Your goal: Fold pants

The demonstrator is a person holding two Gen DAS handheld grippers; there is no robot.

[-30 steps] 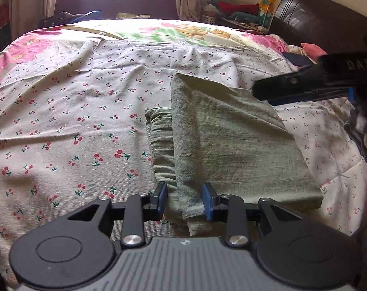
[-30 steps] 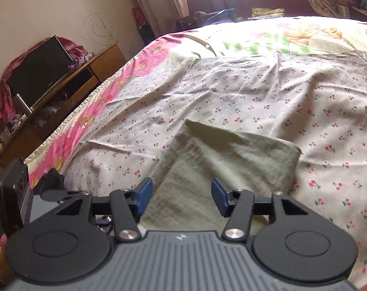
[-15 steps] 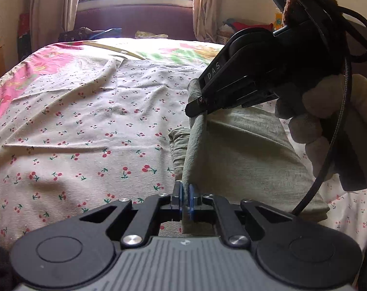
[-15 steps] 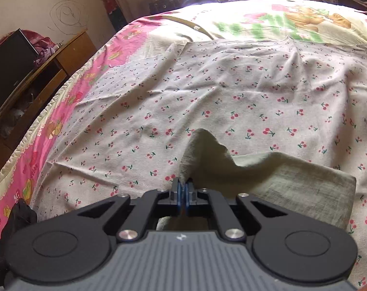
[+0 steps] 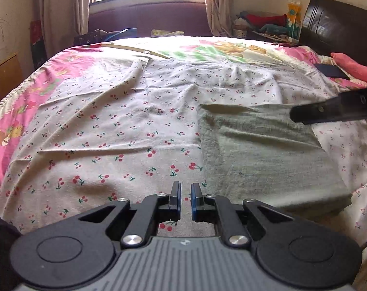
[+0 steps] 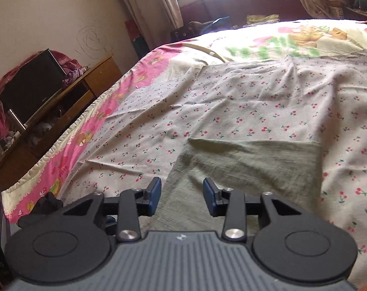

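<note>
The grey-green pants [image 5: 263, 150] lie folded into a flat rectangle on the cherry-print sheet [image 5: 125, 126]; they also show in the right wrist view [image 6: 251, 167]. My left gripper [image 5: 186, 202] is slightly open and empty, just left of the pants' near left corner, over the sheet. My right gripper [image 6: 182, 197] is open and empty, above the near part of the pants. Its body [image 5: 333, 109] crosses the far right of the left wrist view over the pants' far right corner.
The bed has a pink floral sheet [image 5: 18, 111] under the cherry one. A dark headboard [image 5: 338, 26], a pink pillow [image 5: 355, 68] and a dark flat object [image 5: 331, 70] are at the right. A wooden cabinet with a black TV [image 6: 30, 89] stands left of the bed.
Both grippers were shut on the pants' left edge half a second ago; they have let go and drawn back. The folded flap now lies flat, covering the part that stuck out.
</note>
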